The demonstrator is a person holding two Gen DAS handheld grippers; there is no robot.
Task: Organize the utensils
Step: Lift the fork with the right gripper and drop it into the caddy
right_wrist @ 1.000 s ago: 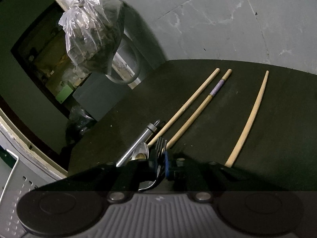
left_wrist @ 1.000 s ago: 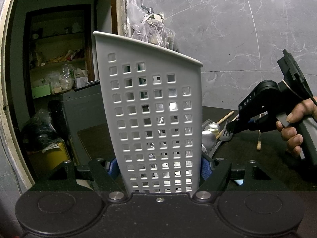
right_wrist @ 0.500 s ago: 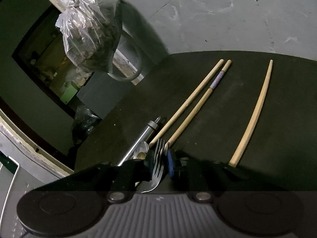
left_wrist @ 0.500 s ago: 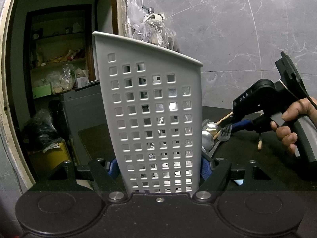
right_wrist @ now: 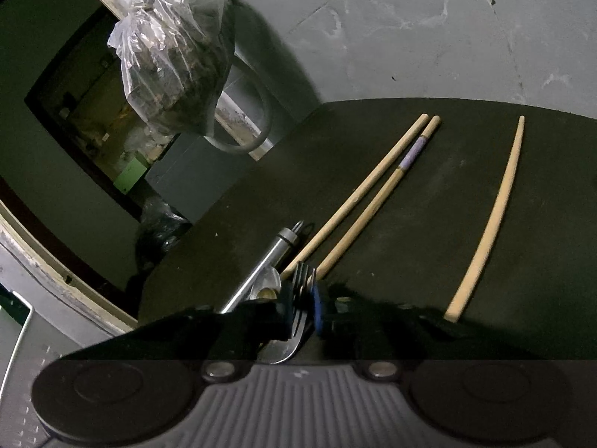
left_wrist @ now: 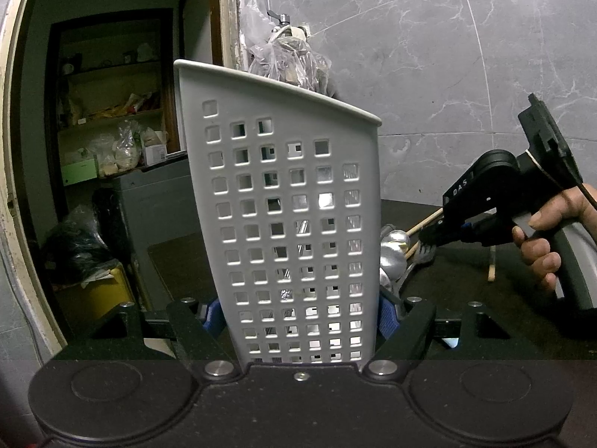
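My left gripper (left_wrist: 300, 315) is shut on a tall white perforated utensil holder (left_wrist: 287, 205) and holds it upright on the dark table. My right gripper (right_wrist: 302, 304) is shut on a metal fork (right_wrist: 298, 321), tines pointing forward, lifted just off the table. In the left wrist view the right gripper (left_wrist: 433, 237) sits to the right of the holder with the fork (left_wrist: 423, 255) in it. Metal spoons (left_wrist: 393, 250) lie beside the holder. A steel handle (right_wrist: 268, 261), two wooden chopsticks (right_wrist: 373, 194) and a third chopstick (right_wrist: 492, 220) lie on the table.
A plastic bag (right_wrist: 171, 63) hangs at the wall corner behind the table. The grey marble wall (left_wrist: 429, 56) bounds the table's far side. A doorway with cluttered shelves (left_wrist: 112, 130) opens at the left, past the table edge (right_wrist: 179, 246).
My right gripper has lifted the fork a little off the table and drawn closer to the holder. The left gripper and holder have not moved.
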